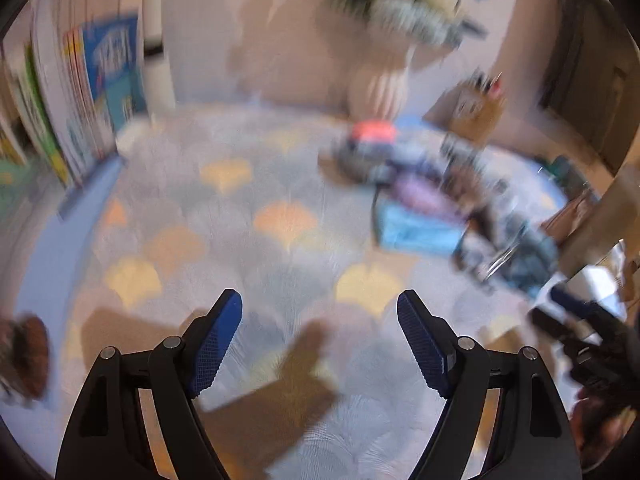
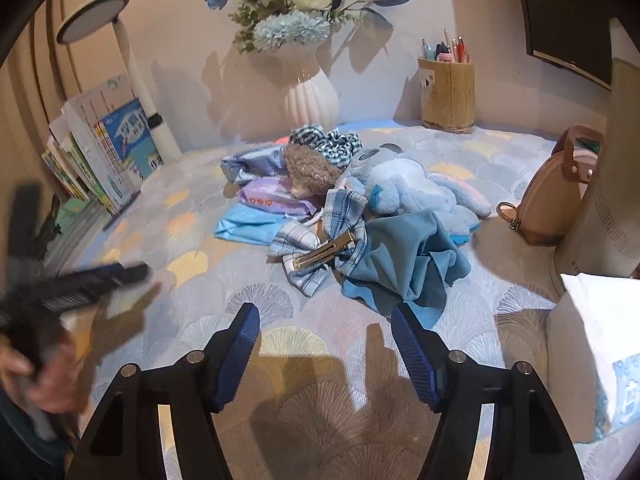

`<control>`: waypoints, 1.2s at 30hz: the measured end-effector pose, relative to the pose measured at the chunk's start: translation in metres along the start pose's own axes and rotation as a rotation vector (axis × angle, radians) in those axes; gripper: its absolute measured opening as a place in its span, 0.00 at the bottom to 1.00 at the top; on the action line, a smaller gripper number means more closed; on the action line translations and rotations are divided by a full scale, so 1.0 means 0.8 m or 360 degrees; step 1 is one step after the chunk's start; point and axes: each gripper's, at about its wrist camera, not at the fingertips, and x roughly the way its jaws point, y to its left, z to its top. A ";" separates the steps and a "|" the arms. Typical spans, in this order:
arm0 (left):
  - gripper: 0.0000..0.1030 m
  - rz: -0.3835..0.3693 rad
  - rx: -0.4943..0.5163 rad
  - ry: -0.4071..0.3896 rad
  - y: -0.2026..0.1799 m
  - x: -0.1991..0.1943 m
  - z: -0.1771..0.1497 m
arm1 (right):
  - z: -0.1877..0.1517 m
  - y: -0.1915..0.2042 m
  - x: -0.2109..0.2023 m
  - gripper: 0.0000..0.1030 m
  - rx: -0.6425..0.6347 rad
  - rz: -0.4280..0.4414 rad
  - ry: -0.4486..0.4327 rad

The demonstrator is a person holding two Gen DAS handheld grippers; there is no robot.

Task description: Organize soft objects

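Observation:
A pile of soft things lies mid-table in the right wrist view: a teal cloth [image 2: 404, 264], a plaid hair bow with a metal clip [image 2: 320, 248], a blue plush toy [image 2: 404, 188], a brown plush hedgehog [image 2: 310, 174], a checked scrunchie [image 2: 324, 140], a purple packet [image 2: 272, 200] and a light blue cloth [image 2: 244, 226]. My right gripper [image 2: 324, 344] is open and empty, just short of the teal cloth. My left gripper [image 1: 320, 340] is open and empty over bare tablecloth; its view is motion-blurred, with the pile [image 1: 420, 200] to the right. The left gripper appears blurred at the left [image 2: 92, 280].
A white vase of flowers [image 2: 312, 100] and a wooden pen holder [image 2: 446, 94] stand at the back. Books [image 2: 104, 152] and a white lamp [image 2: 132, 72] stand at the left. A tan round bag [image 2: 556, 196] and a white box [image 2: 596, 344] are at the right.

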 end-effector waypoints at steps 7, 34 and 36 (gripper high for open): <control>0.80 -0.0018 0.0229 -0.0071 -0.034 0.012 0.098 | 0.040 0.027 -0.021 0.65 -0.0038 0.0072 -0.0067; 0.49 -0.0291 0.0616 0.0020 -0.095 0.194 0.131 | 0.035 0.000 0.069 0.64 0.0031 0.0035 0.0168; 0.42 -0.0288 0.0590 0.0010 -0.089 0.191 0.131 | 0.036 -0.004 0.069 0.64 0.0054 0.0048 0.0163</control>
